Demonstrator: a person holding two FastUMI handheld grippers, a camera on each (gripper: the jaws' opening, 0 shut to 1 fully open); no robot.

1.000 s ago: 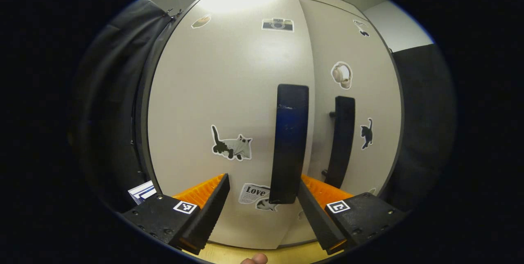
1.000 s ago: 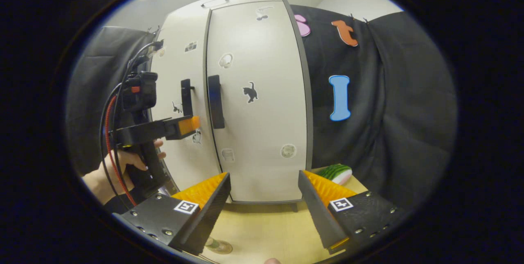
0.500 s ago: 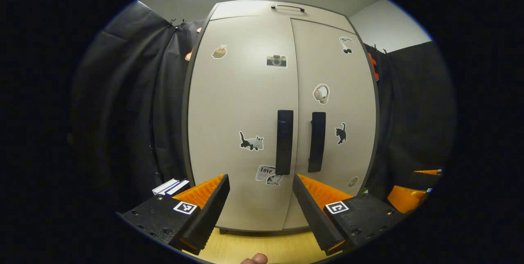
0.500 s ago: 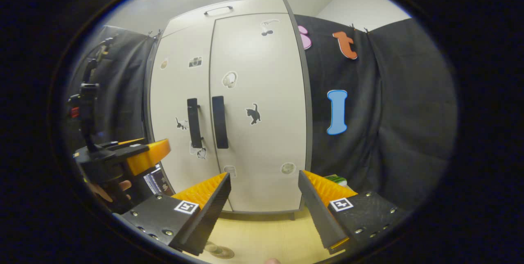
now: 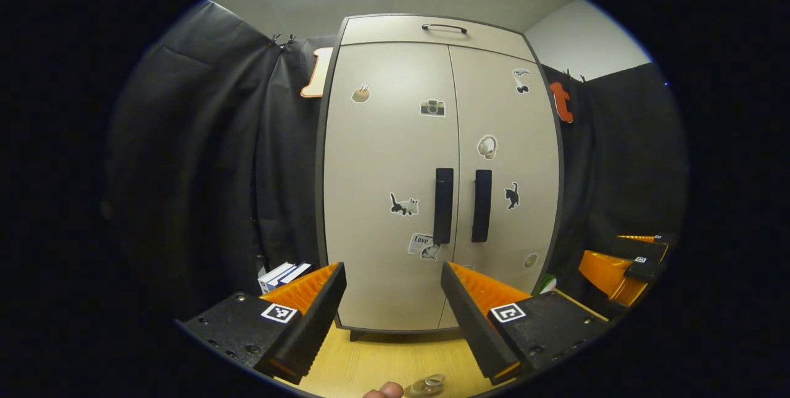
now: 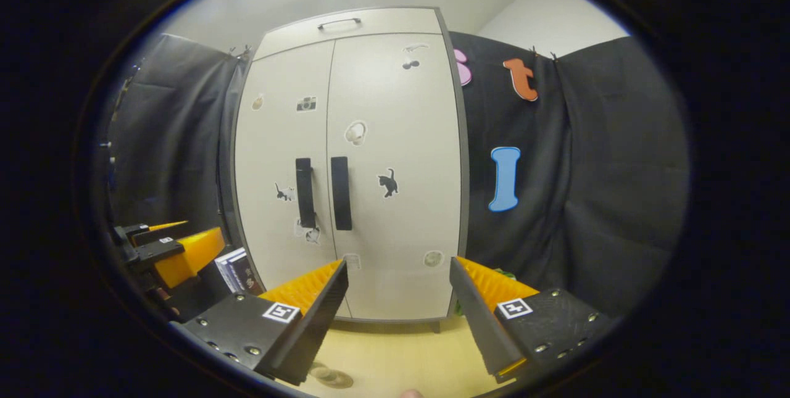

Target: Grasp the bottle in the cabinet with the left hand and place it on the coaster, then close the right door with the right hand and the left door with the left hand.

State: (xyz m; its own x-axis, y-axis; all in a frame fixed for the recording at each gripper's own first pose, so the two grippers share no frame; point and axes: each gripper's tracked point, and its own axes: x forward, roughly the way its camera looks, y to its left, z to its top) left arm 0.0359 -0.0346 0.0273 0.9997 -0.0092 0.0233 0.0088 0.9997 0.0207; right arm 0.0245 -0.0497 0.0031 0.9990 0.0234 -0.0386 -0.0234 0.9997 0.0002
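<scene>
bottle (image 5: 427, 385) cut off at the view's bottom edge.

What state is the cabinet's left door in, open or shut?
Shut. The left door lies flush with the right door, a thin seam between them and the two handles side by side. Both tools hang back, open.

Books (image 5: 282, 274) stand left of a wooden table (image 5: 382, 367).

Ahead of my tongs, a pale wooden table (image 5: 382, 364) carries the closed cabinet (image 5: 395, 299); books (image 5: 282, 274) lie to its left, a coaster (image 6: 332, 376) below me.
</scene>
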